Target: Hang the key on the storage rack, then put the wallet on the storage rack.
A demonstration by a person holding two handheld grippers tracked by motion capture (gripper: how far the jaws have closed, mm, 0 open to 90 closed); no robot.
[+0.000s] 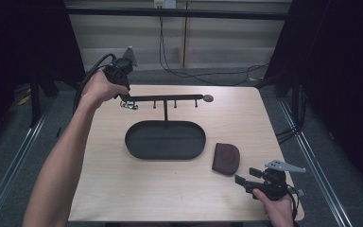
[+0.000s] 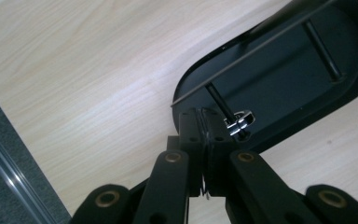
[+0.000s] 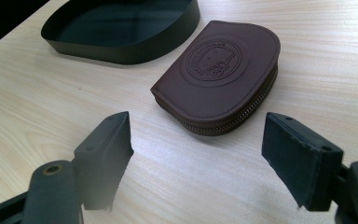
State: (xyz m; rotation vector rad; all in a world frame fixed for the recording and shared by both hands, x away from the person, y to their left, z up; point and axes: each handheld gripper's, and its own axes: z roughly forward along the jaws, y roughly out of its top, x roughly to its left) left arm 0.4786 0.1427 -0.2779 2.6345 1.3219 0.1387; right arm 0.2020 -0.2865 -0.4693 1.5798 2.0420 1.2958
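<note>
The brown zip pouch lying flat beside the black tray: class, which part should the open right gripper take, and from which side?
Grip the brown zip pouch across its near zipped edge, coming low from the right gripper's own side. It lies flat on the table, so probably only its thin rim offers the open jaws a bite.

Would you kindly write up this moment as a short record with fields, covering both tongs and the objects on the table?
Surface: light wooden table
Stand: black oval metal tray with a post and a black hooked crossbar
Left tongs: shut, at the crossbar's left end beside a small shiny metal clasp on a hook
Right tongs: open, holding nothing, pointed at the pouch
Pouch: brown leather zipped coin pouch, flat on the table right of the tray
</note>
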